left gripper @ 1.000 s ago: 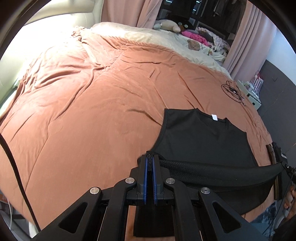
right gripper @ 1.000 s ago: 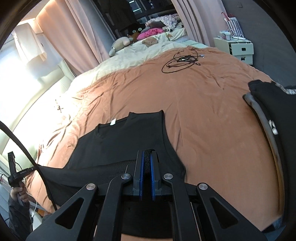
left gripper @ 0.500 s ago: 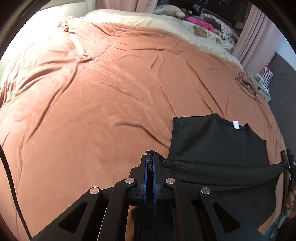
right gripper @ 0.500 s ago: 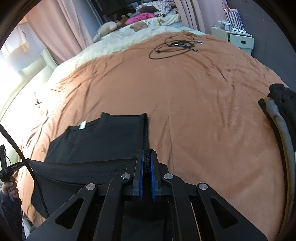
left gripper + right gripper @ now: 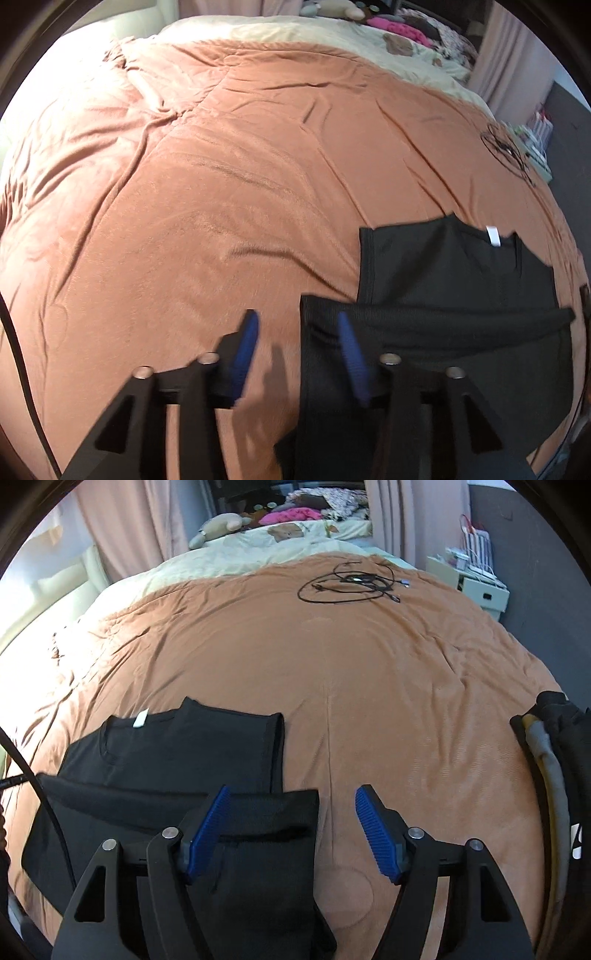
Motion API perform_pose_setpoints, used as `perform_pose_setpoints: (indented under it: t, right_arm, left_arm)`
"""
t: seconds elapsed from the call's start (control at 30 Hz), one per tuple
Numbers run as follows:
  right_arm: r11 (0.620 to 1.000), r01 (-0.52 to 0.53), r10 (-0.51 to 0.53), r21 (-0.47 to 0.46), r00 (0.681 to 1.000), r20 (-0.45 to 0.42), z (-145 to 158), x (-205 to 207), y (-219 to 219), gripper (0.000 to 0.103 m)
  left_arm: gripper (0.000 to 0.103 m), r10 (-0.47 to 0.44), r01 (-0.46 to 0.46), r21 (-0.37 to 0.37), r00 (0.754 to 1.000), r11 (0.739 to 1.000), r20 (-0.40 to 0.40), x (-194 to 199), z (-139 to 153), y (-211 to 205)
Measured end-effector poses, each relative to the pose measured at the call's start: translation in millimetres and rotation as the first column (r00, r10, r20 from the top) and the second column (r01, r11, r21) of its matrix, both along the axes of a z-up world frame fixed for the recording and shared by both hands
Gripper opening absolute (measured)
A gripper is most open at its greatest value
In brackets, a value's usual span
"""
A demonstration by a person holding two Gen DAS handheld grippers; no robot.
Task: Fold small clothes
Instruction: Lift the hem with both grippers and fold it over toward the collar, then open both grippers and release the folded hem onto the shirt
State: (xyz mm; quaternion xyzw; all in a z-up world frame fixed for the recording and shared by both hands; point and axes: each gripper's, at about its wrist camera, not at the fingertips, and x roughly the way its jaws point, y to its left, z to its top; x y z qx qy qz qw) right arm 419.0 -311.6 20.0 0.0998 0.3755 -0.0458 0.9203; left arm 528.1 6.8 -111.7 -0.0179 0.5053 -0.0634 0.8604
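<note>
A small black sleeveless top (image 5: 454,280) lies on the orange bedspread (image 5: 221,184), its lower part folded up over its body, with a white neck label (image 5: 493,236) showing. My left gripper (image 5: 297,325) is open just above the fold's left corner, holding nothing. In the right wrist view the same top (image 5: 184,753) lies at lower left. My right gripper (image 5: 291,799) is open above the fold's right corner (image 5: 295,812), holding nothing.
A coil of black cables (image 5: 351,583) lies far back on the bedspread. A pile of dark and grey clothes (image 5: 554,760) sits at the right edge. Cream bedding with soft toys (image 5: 221,526) lies beyond. A white bedside unit (image 5: 476,579) stands at right.
Both grippers were shut on the top's hem and carried it forward over the body. Now both have opened and the hem lies released on the top.
</note>
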Motion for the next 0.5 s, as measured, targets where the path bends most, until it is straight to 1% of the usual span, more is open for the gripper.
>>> perform_pose_setpoints:
  t: [0.07, 0.13, 0.17, 0.27, 0.4, 0.5]
  right_arm:
    - [1.0, -0.021, 0.021, -0.011, 1.0, -0.021, -2, -7, 3, 0.069]
    - [0.998, -0.047, 0.045, -0.039, 0.998, -0.041, -5, -14, 7, 0.069]
    - [0.997, -0.064, 0.061, -0.046, 0.996, -0.058, -7, -16, 8, 0.069]
    - [0.994, -0.09, 0.083, -0.057, 0.99, -0.112, -11, -15, 4, 0.069]
    - [0.991, -0.108, 0.091, -0.075, 0.976, -0.2, -29, -2, 1, 0.069]
    - [0.99, -0.113, 0.091, -0.089, 0.971, -0.22, -37, 12, 2, 0.069]
  left_arm:
    - [0.053, -0.027, 0.028, 0.014, 1.0, 1.0, -0.01, -6, 0, -1]
    - [0.053, -0.066, 0.067, 0.032, 0.997, 0.997, -0.043, -10, -4, -5]
    - [0.053, -0.093, 0.096, 0.043, 0.993, 0.994, -0.068, -13, -8, -8]
    - [0.054, -0.133, 0.141, 0.075, 0.986, 0.987, -0.101, -16, -20, -17]
    - [0.054, -0.152, 0.167, 0.117, 0.98, 0.979, -0.127, -11, -35, -27]
    - [0.054, -0.148, 0.166, 0.148, 0.981, 0.975, -0.128, -1, -42, -32]
